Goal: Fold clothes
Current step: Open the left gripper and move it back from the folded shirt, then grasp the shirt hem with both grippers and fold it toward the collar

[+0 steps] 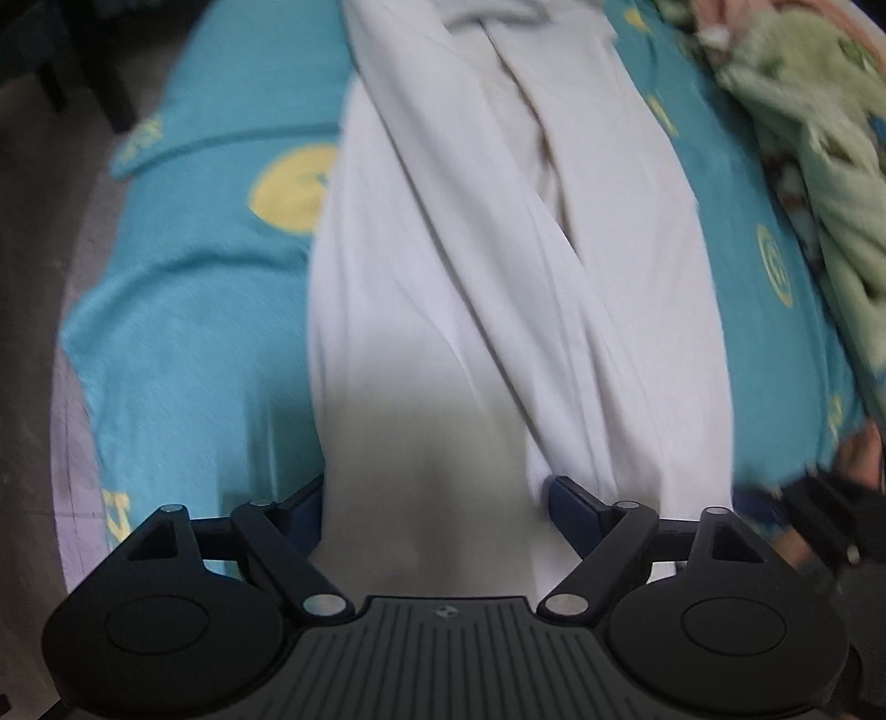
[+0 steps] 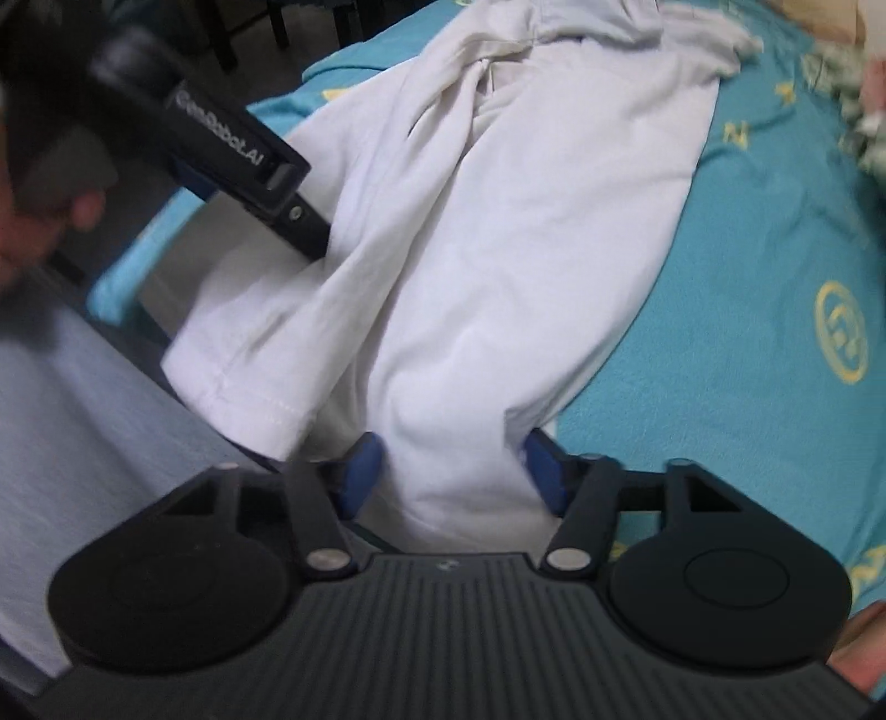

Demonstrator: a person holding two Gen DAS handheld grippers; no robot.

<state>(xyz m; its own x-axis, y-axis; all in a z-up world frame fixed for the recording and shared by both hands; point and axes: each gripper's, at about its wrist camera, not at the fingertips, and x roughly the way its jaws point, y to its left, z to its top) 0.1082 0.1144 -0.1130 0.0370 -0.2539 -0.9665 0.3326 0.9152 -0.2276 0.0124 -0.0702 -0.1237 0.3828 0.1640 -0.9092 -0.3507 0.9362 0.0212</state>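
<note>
A white garment (image 1: 498, 266) lies lengthwise on a teal bedsheet (image 1: 194, 343) with yellow emblems. It also fills the right wrist view (image 2: 498, 249). My left gripper (image 1: 432, 515) has its jaws wide apart, with the near hem of the garment lying between the blue fingers (image 1: 570, 498). My right gripper (image 2: 448, 471) also has its jaws apart, with a fold of the white cloth between its blue fingers (image 2: 360, 471). The left gripper shows in the right wrist view (image 2: 238, 160), reaching the garment's left side.
A green patterned cloth (image 1: 819, 155) is heaped at the bed's right side. The bed edge and dark floor (image 1: 33, 277) are at the left. Dark chair legs (image 2: 277, 22) stand beyond the bed. A grey cloth (image 2: 72, 443) fills the lower left of the right wrist view.
</note>
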